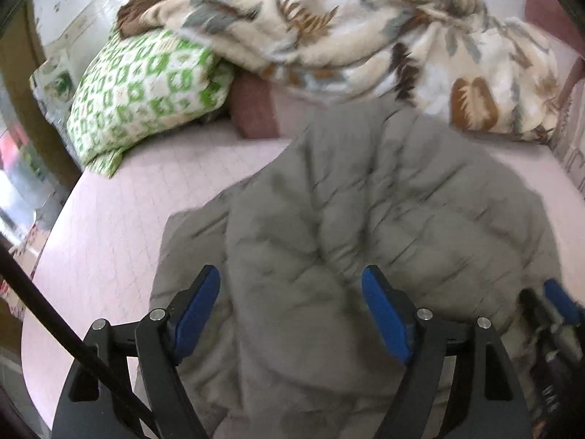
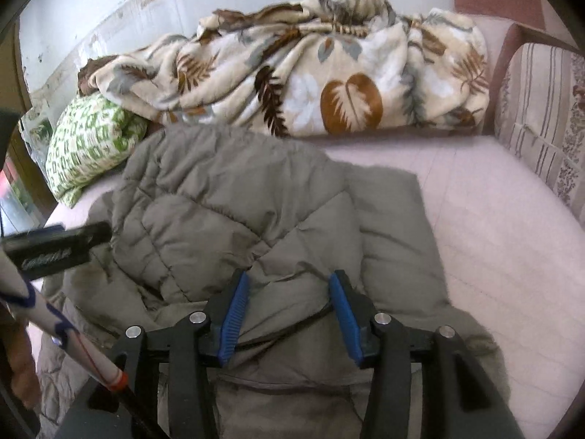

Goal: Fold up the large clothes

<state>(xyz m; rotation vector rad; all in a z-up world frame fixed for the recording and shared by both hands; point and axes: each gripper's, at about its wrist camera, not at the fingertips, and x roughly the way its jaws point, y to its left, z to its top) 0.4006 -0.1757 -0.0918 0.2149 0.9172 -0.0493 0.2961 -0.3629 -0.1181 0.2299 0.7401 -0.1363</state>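
Garment: a grey quilted jacket (image 2: pixel 234 216), puffy and partly bunched, lies on the pink bed (image 2: pixel 475 219), toward the near edge and left of the middle.

Long axis: in the right wrist view it runs from the near edge away toward the far edge, where it ends just short of the leaf-print blanket (image 2: pixel 292 84); a flat panel sticks out toward the right edge.

Left gripper (image 1: pixel 290 307): blue fingers (image 1: pixel 197 307) stand wide apart with nothing between them; the jacket's padded folds lie below and ahead, and no pad presses on the cloth.

Right gripper (image 2: pixel 289 311): fingers about half open, over the jacket's near hem. A dark seam or cord of the jacket runs between the fingers, yet neither pad looks to be pinching it; I judge it not gripping.

Which hand is nearer: both hang over the near part of the jacket. The right one appears at the right rim of the left wrist view, so the two sit side by side along the near edge; the right looks lower and closer to the cloth.

Coming move, as a judgement: each hand likely needs a hold on the near hem or a side, to lay the bunched cloth flat or fold it along its long axis.

Other things: a green patterned pillow (image 1: pixel 142 87) at the far left corner, well clear of the fingers.
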